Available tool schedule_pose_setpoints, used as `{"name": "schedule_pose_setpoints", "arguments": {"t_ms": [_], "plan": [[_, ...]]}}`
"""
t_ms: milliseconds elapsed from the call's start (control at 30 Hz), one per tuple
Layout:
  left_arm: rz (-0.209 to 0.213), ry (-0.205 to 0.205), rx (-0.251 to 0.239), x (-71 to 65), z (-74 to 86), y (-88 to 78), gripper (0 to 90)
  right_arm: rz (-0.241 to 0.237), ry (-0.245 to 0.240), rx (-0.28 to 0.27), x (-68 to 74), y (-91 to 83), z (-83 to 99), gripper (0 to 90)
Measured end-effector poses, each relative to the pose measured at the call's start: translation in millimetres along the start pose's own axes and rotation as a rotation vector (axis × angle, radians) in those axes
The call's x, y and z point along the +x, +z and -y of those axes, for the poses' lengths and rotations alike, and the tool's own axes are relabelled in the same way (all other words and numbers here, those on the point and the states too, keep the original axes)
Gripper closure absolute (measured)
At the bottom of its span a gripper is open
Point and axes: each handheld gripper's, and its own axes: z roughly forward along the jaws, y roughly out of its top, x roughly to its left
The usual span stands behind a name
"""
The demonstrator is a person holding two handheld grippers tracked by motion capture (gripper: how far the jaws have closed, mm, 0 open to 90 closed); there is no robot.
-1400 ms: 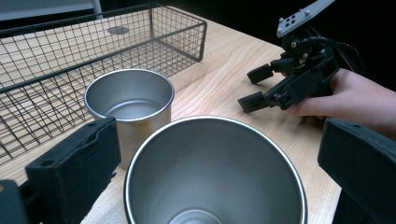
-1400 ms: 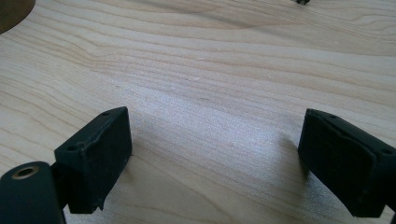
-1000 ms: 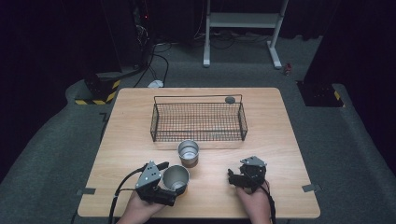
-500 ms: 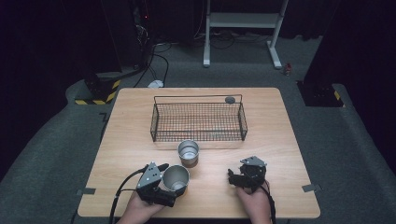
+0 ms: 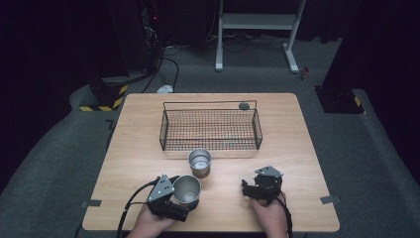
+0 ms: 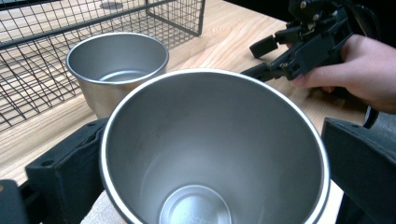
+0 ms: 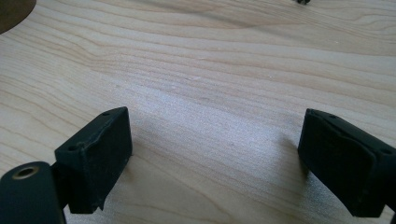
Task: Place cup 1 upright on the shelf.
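Observation:
A steel cup [image 5: 187, 187] stands near the table's front edge with my left gripper [image 5: 184, 194] shut on it. In the left gripper view this cup [image 6: 210, 154] opens wide towards the camera, a black jaw pressed against each side. A second steel cup [image 5: 199, 162] stands upright just behind it, close to the wire basket [image 5: 210, 130]; that same cup [image 6: 116, 65] is empty. My right gripper [image 5: 246, 189] rests at the front right, open. Its jaws hover over bare wood with nothing between them [image 7: 215, 154].
The black wire basket [image 6: 46, 51] sits mid-table and looks empty. A small dark round object [image 5: 243, 105] lies behind the basket's far right corner. The wooden table [image 5: 297, 144] has bare room on both sides. In the left gripper view, the right hand [image 6: 359, 70] holds its gripper.

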Motion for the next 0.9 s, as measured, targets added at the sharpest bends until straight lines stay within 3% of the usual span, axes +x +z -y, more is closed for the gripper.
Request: {"name": "schedule_pose_setpoints", "arguments": {"t_ms": [900], "plan": [[-0.011, 0.019, 0.04, 1.7, 11.1, 10.3, 0.6, 0.0, 0.0, 0.0, 0.0, 0.0, 0.0, 9.7]]}}
